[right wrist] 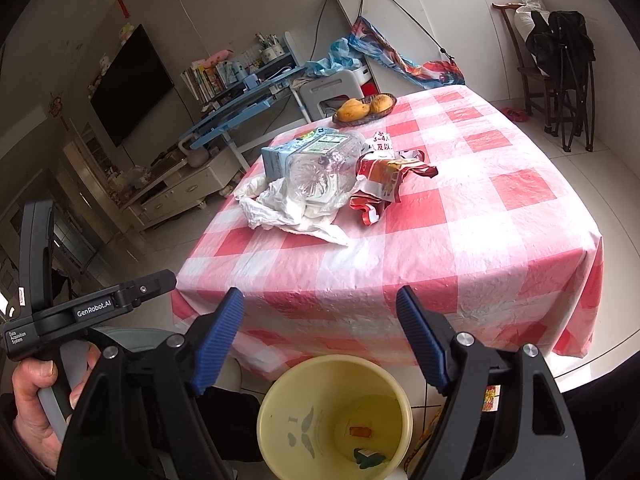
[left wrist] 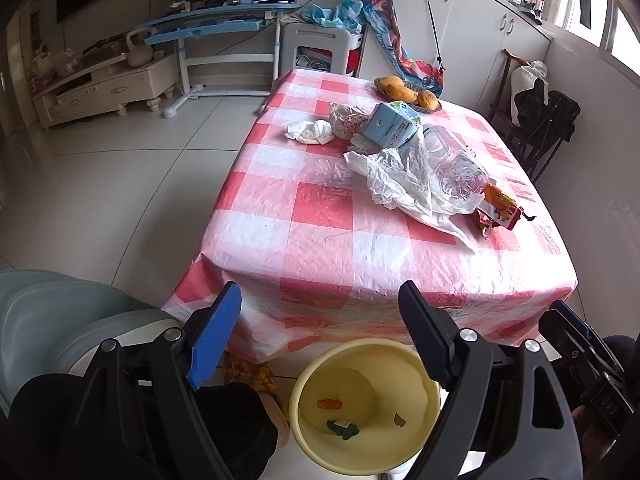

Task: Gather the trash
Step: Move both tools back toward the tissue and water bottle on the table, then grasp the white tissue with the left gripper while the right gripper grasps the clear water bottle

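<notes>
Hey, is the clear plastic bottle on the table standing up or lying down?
Lying down. The clear bottle rests on its side on crumpled white plastic, its base facing the camera, against the blue carton.

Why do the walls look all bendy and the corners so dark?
Both wrist views are fisheye: straight lines bow near the edges and the corners fade to black. In the left wrist view, daylight glares white at the window. In the right wrist view, the tablecloth shines softly, and the room on the left looks dim.
</notes>
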A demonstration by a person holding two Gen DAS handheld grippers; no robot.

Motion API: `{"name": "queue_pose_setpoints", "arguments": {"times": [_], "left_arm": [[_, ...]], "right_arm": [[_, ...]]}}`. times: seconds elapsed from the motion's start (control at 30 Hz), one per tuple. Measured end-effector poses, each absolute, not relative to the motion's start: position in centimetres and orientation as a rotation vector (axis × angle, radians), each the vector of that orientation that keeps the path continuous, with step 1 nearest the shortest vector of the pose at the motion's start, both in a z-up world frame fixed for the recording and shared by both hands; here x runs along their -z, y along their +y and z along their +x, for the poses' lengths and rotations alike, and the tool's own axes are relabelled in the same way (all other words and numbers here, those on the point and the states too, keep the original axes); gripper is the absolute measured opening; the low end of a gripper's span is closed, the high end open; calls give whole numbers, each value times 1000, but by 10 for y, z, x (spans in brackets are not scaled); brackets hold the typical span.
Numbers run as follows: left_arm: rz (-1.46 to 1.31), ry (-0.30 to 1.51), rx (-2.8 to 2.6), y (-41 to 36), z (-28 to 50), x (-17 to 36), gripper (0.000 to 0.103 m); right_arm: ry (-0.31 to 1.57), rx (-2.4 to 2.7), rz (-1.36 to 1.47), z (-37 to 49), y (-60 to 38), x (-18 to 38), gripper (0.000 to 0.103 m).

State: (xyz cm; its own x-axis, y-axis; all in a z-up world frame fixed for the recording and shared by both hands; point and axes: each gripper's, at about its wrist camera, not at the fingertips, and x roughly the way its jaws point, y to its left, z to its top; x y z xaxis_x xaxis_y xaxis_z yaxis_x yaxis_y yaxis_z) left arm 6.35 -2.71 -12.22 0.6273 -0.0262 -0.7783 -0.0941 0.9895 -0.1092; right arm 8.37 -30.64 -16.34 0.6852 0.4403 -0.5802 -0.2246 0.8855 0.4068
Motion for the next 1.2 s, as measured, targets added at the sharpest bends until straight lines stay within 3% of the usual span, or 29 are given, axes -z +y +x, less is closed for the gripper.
{"name": "queue_pose_setpoints", "arguments": {"times": [0.27,0.47,0.87,1.2], "left_arm": [[-120,864,-68,-23,84,111,78],[-63,884,-99,-7,146,103,78],[49,1026,-59,0,275,141,78],[131,1061,3,-12,324,169,78]], "right_arm": [[715,-409,331,101,-299,154,76],[704,-432,367,140,-295,134,76],[856,-412,479,244,-283,154,75],[910,-395,406,271,-268,165,66]]}}
